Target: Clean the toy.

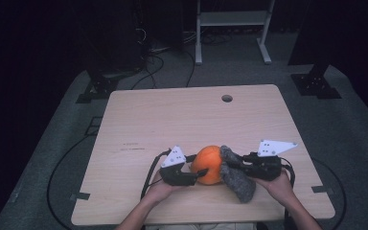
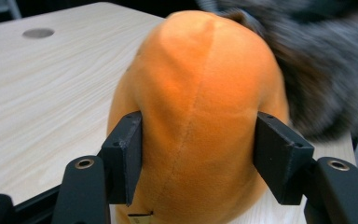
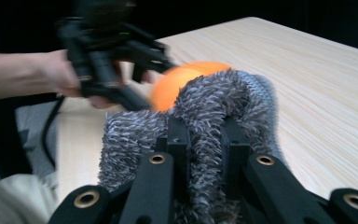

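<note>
Table (image 1: 139,120) of pale wood is seen from the high view, with a round hole (image 1: 227,98) near its far edge. An orange plush ball (image 1: 207,164) is found on the near half of the table, well short of the hole. The left gripper (image 1: 197,174) is held against the ball's left side by the person's left hand (image 1: 159,190). The right gripper (image 1: 226,168) is held on the ball's right by the right hand (image 1: 280,184), and a grey fuzzy cloth (image 1: 237,175) is draped from it, touching the ball's right side and hanging toward the near table edge.

Left gripper view: the orange plush ball (image 2: 200,121) is clamped between the two black jaws, one pad pressed into each flank, a seam running down the middle of the ball. The grey fuzzy cloth (image 2: 321,70) is seen blurred behind the ball, at its upper right. The table (image 2: 42,98) lies left of the ball, the hole (image 2: 37,33) far beyond it.

Right gripper view: the grey fuzzy cloth (image 3: 205,130) is pinched in a fold between the jaws, which are drawn close together on it. The orange plush ball (image 3: 177,84) is partly covered, just behind the cloth. The left gripper (image 3: 112,60) and left hand (image 3: 58,74) are seen blurred, left of the ball. Bare table (image 3: 317,93) lies right of the ball.
</note>
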`<action>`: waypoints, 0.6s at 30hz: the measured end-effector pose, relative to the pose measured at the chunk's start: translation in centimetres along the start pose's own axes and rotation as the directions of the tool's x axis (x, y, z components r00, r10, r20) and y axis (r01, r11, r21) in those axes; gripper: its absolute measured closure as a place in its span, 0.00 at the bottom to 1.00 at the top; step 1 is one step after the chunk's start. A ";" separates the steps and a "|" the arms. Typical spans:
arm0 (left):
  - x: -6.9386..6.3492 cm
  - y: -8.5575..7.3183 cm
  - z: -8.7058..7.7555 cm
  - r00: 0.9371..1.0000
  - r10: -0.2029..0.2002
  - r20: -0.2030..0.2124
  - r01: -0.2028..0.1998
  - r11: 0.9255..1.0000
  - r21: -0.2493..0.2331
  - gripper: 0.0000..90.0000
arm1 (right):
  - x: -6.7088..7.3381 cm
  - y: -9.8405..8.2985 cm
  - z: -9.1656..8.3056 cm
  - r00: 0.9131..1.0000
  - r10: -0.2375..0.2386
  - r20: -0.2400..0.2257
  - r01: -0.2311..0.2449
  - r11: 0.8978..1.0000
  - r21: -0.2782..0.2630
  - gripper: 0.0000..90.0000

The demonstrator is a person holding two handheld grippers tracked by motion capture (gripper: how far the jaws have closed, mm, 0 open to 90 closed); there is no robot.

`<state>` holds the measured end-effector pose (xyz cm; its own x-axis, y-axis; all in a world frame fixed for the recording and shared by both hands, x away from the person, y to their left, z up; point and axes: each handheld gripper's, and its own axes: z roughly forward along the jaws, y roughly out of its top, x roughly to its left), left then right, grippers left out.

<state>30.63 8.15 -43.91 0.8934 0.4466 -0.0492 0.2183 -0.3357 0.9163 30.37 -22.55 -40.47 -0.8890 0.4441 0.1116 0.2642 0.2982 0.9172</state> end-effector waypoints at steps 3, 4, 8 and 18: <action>-0.5 0.0 0.1 0.999 0.052 0.013 -0.052 0.999 0.007 0.43 | -1.6 -0.6 -0.2 0.997 0.072 0.009 -0.072 0.997 -0.017 0.86; -0.6 0.1 0.2 0.998 0.064 0.015 -0.065 0.998 0.008 0.43 | -1.9 -0.8 -0.3 0.996 0.083 0.014 -0.083 0.996 -0.019 0.86; -0.8 0.0 0.3 0.996 0.090 0.026 -0.090 0.996 0.012 0.43 | -2.7 -0.7 -1.0 0.993 0.111 0.035 -0.109 0.992 -0.057 0.86; -1.4 0.0 0.4 0.990 0.133 0.042 -0.134 0.991 0.026 0.42 | -1.3 1.5 -0.7 0.997 -0.002 0.077 0.004 1.000 -0.024 0.86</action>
<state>29.57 7.18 -43.97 0.9303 0.3624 0.0563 0.1066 -0.4141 0.9040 31.68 -23.25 -38.94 -0.8579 0.5075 0.0797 0.2517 0.2800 0.9264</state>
